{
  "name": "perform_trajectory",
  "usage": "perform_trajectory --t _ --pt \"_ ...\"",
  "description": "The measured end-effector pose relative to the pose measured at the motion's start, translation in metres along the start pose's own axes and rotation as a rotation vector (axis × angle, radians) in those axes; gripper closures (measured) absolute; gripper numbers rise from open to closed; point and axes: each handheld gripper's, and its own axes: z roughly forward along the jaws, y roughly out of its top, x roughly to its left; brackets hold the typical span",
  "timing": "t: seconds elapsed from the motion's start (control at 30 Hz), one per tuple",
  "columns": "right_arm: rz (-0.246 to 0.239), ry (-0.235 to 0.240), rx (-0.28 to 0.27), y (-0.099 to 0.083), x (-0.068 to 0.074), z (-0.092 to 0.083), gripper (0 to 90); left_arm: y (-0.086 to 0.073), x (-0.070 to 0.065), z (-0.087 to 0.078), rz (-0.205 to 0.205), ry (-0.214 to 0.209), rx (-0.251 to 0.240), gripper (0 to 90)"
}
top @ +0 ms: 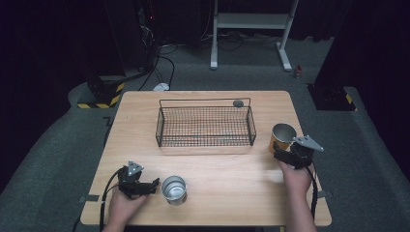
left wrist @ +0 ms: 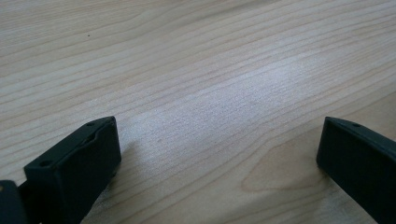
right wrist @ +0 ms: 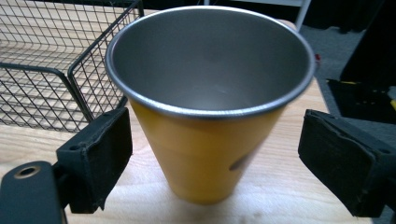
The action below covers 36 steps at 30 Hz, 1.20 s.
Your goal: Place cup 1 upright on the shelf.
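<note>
A yellow metal cup stands upright near the table's right edge. My right gripper is open with its jaws on either side of the cup's lower body, neither pad pressing on it. A silver metal cup stands upright near the front of the table. My left gripper is open, low over bare wood just left of the silver cup, with nothing between its jaws.
A black wire basket sits in the middle of the wooden table, just left of the yellow cup. A small dark round object lies behind the basket. Cables and a metal stand occupy the floor beyond.
</note>
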Motion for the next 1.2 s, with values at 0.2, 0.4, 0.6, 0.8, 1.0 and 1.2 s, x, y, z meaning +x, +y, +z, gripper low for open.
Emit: perform_trajectory --t 0.2,0.4,0.6,0.8,1.0,1.2 --pt "-0.005 0.002 -0.002 0.005 0.001 0.010 10.1 0.000 0.000 0.000 -0.001 0.000 0.000 0.1" --pt "-0.016 0.009 -0.006 0.010 0.004 0.019 10.1 0.000 0.000 0.000 -0.002 0.002 0.000 0.1" --pt "0.012 0.017 -0.035 0.012 0.000 0.019 10.2 0.000 0.000 0.000 -0.002 0.003 -0.001 0.2" --pt "0.010 0.026 -0.044 0.011 0.000 0.020 11.7 0.000 0.000 0.000 -0.004 0.004 -0.001 0.2" --pt "-0.001 0.027 -0.043 0.012 0.002 0.018 13.5 0.000 0.000 0.000 -0.004 0.004 -0.001 0.2" --pt "-0.017 0.022 -0.043 0.012 0.004 0.015 13.7 0.000 0.000 0.000 -0.004 0.004 -0.002 0.2"
